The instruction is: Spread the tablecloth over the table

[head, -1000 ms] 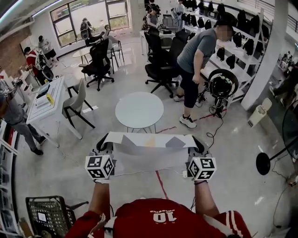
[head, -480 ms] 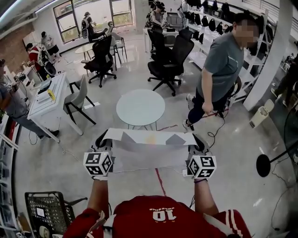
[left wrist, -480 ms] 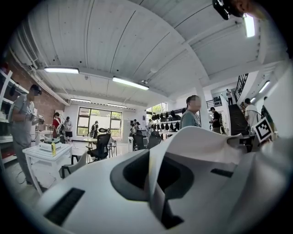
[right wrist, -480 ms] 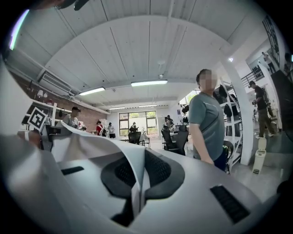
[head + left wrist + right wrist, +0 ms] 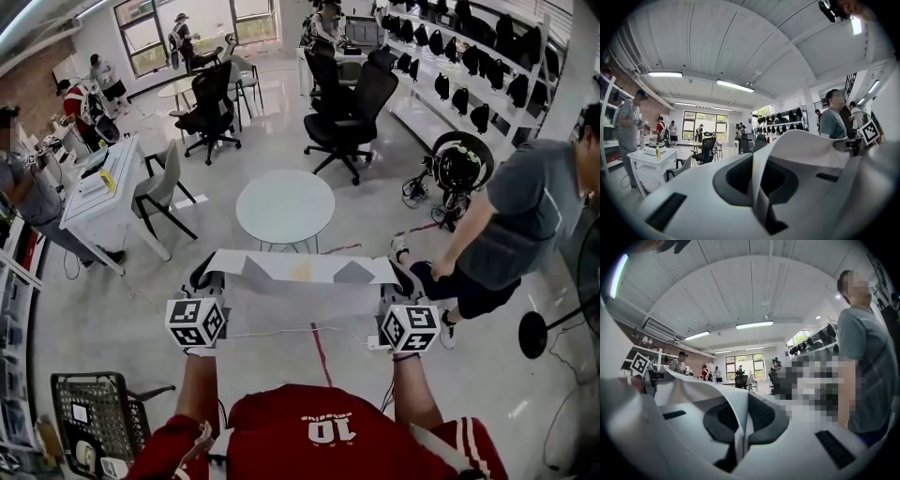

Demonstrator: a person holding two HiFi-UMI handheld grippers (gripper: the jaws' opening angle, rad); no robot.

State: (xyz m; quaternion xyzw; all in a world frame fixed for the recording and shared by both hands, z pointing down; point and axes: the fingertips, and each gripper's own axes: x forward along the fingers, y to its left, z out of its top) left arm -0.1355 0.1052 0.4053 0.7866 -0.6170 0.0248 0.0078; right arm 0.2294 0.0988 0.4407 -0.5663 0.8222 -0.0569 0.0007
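A white tablecloth (image 5: 300, 302) with grey patches hangs stretched in the air between my two grippers, in front of my chest. My left gripper (image 5: 204, 279) is shut on its left top corner, my right gripper (image 5: 403, 279) on its right top corner. In the left gripper view the cloth (image 5: 801, 146) runs as a thin fold between the closed jaws of the left gripper (image 5: 757, 164). The right gripper view shows the right gripper (image 5: 742, 420) pinching the cloth (image 5: 696, 389) the same way. The round white table (image 5: 284, 208) stands bare just beyond the cloth.
A person in a grey shirt (image 5: 525, 225) walks close by at the right of the table. Black office chairs (image 5: 354, 103) stand behind it, a white desk (image 5: 98, 192) with a grey chair (image 5: 157, 192) to the left. A wire basket (image 5: 98, 427) sits at my lower left.
The person in the grey shirt has walked from behind the table to its right side, nearer to me. Both grippers and the stretched cloth have stayed where they were.
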